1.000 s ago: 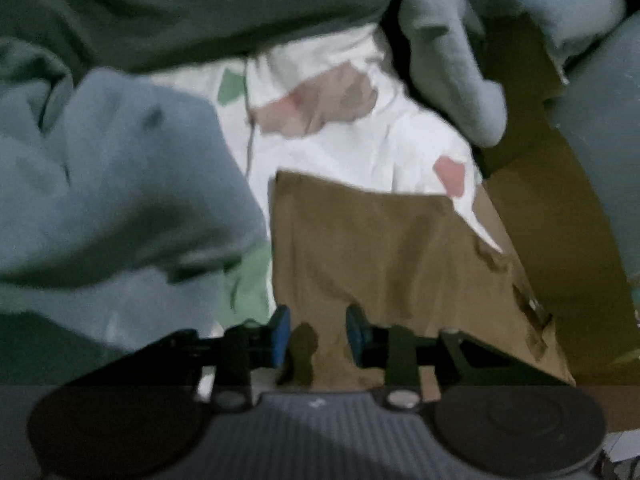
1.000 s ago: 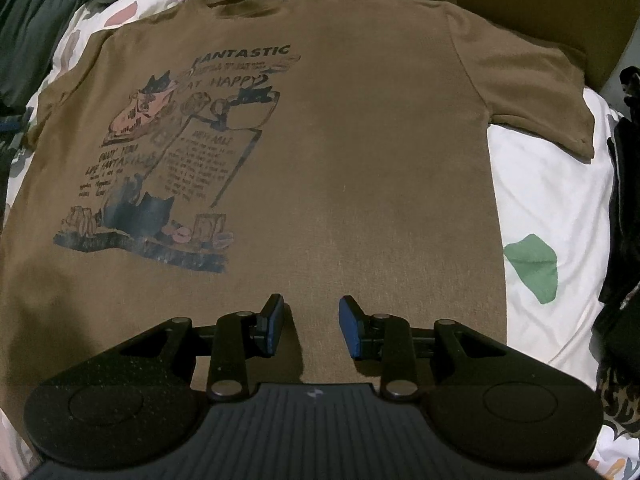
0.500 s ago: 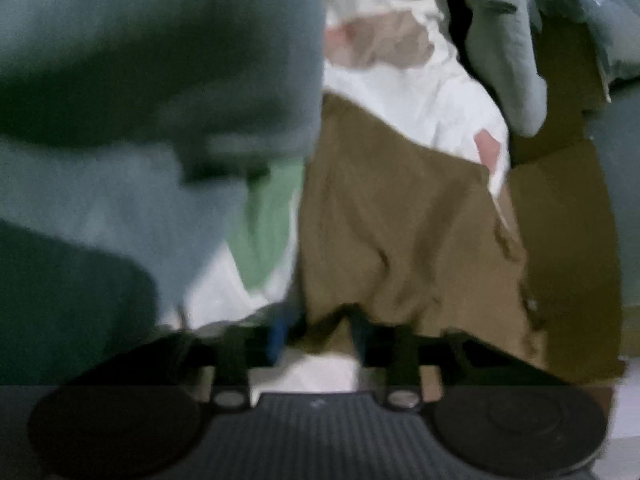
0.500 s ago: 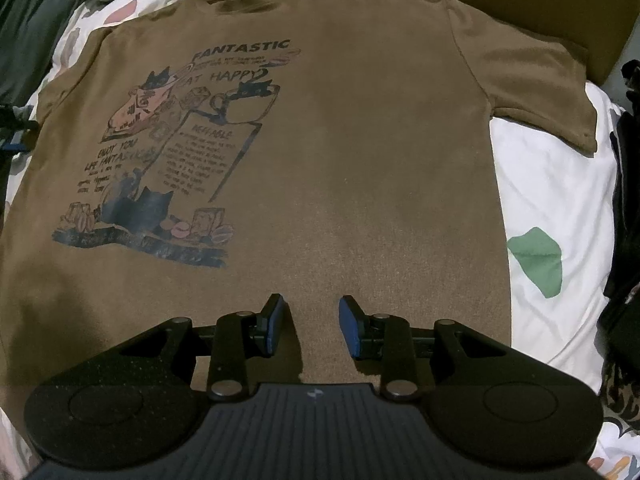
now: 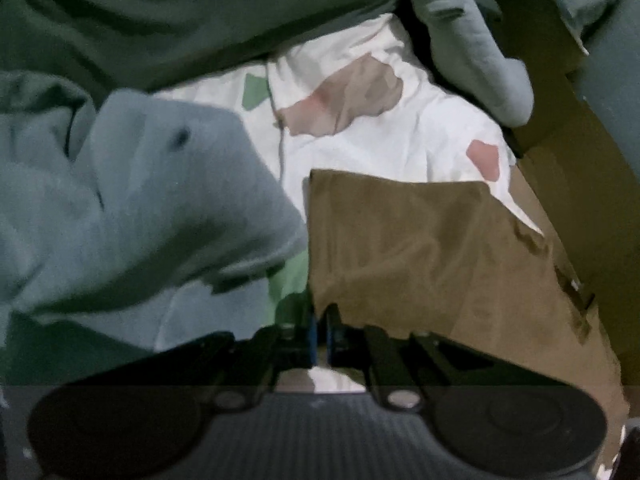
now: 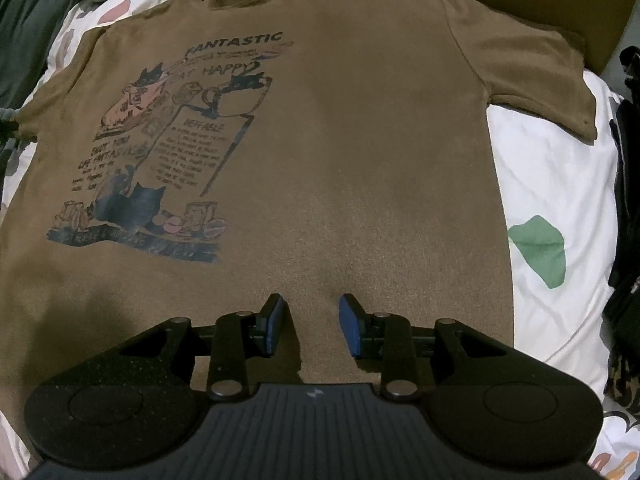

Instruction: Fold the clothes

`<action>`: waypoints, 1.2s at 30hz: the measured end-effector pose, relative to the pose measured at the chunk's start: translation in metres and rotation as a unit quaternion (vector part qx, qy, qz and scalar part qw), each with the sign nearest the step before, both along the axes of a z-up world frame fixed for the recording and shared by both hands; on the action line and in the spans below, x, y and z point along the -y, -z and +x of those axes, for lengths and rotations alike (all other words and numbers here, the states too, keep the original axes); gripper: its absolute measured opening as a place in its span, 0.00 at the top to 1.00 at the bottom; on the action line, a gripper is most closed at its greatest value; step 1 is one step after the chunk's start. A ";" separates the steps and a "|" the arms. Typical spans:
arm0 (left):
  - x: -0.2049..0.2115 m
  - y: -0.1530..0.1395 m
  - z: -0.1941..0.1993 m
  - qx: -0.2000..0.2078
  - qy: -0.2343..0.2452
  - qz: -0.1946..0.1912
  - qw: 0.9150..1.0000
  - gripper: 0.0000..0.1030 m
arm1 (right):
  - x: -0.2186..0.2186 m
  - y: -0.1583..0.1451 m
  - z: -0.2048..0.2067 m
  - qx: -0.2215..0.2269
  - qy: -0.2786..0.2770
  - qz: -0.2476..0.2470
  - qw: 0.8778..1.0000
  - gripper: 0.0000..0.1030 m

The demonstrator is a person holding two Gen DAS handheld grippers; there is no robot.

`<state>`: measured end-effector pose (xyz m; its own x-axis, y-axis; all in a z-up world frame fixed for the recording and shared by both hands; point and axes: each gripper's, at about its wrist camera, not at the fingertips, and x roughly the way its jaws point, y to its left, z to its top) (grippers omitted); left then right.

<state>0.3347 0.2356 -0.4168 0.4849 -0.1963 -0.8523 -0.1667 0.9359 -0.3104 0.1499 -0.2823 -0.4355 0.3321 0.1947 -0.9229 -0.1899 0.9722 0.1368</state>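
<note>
Your brown T-shirt lies flat on the white bedsheet, print side up; your right gripper hangs over its bottom part, jaws spread apart with nothing between them; your left gripper has its jaws pressed together, pinching the edge of the shirt's sleeve; a grey sweatshirt is bunched up just beside that sleeve.

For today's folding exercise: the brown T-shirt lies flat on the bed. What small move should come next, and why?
Probably lift the left hand-held gripper, carrying the sleeve toward the print: it is shut on the brown T-shirt, while the right hand-held gripper hangs open over the hem.
</note>
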 end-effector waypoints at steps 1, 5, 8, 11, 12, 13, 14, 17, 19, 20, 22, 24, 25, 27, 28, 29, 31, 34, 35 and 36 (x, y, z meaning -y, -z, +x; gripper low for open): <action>0.000 0.000 0.001 0.000 0.003 0.005 1.000 0.96 | 0.000 0.000 0.000 0.000 -0.001 0.000 1.000 0.61; 0.009 0.011 0.002 -0.008 0.017 0.037 0.999 0.96 | 0.001 0.000 -0.001 0.000 -0.003 0.002 1.000 0.59; 0.015 0.024 0.002 -0.015 0.029 0.062 0.998 0.95 | 0.001 0.000 -0.001 0.000 -0.004 0.003 1.000 0.59; 0.019 0.030 0.000 -0.014 0.039 0.085 0.995 0.92 | 0.002 0.000 -0.001 0.000 -0.005 0.003 1.000 0.59; 0.021 0.030 0.001 -0.014 0.040 0.092 0.995 0.92 | 0.002 0.001 -0.001 0.000 -0.005 0.003 1.000 0.59; 0.022 0.030 0.001 -0.015 0.041 0.099 0.994 0.91 | 0.002 0.001 -0.001 0.000 -0.005 0.004 1.000 0.59; 0.025 0.028 0.001 -0.017 0.045 0.108 0.993 0.89 | 0.003 0.001 -0.001 -0.001 -0.005 0.004 1.000 0.59; 0.035 0.021 0.001 -0.028 0.065 0.128 0.989 0.71 | 0.004 0.001 -0.001 -0.002 -0.003 0.007 1.000 0.59; 0.041 0.013 -0.003 -0.025 0.081 0.130 0.988 0.65 | 0.004 0.001 0.000 -0.002 -0.001 0.007 1.000 0.59; 0.044 0.009 -0.005 -0.024 0.088 0.131 0.987 0.62 | 0.004 0.000 0.000 -0.002 -0.001 0.008 1.000 0.59; 0.047 0.000 -0.007 -0.024 0.098 0.126 0.987 0.62 | 0.004 0.000 0.000 -0.002 0.001 0.009 1.000 0.59; 0.051 -0.012 -0.007 -0.020 0.107 0.121 0.987 0.62 | 0.004 -0.003 0.000 0.001 -0.002 0.009 1.000 0.59; 0.053 -0.019 -0.006 -0.016 0.113 0.117 0.987 0.62 | 0.003 -0.004 0.000 0.003 -0.003 0.008 1.000 0.59; 0.058 -0.032 0.003 -0.004 0.127 0.109 0.986 0.62 | 0.004 -0.007 0.000 0.005 -0.004 0.009 1.000 0.59; 0.059 -0.038 0.007 0.001 0.132 0.111 0.985 0.62 | 0.004 -0.008 0.000 0.006 -0.003 0.010 1.000 0.59; 0.061 -0.043 0.014 0.005 0.139 0.118 0.983 0.62 | 0.004 -0.009 0.000 0.007 -0.002 0.012 1.000 0.59; 0.064 -0.052 0.026 0.012 0.147 0.134 0.980 0.62 | 0.005 -0.010 0.001 0.009 0.000 0.015 1.000 0.59; 0.061 -0.057 0.047 0.014 0.138 0.144 0.980 0.63 | 0.006 -0.012 0.001 0.010 0.002 0.018 1.000 0.59; 0.060 -0.057 0.054 0.013 0.135 0.147 0.980 0.63 | 0.006 -0.012 0.002 0.011 0.002 0.019 1.000 0.59; 0.059 -0.057 0.060 0.011 0.134 0.152 0.979 0.63 | 0.006 -0.012 0.002 0.012 0.003 0.018 1.000 0.59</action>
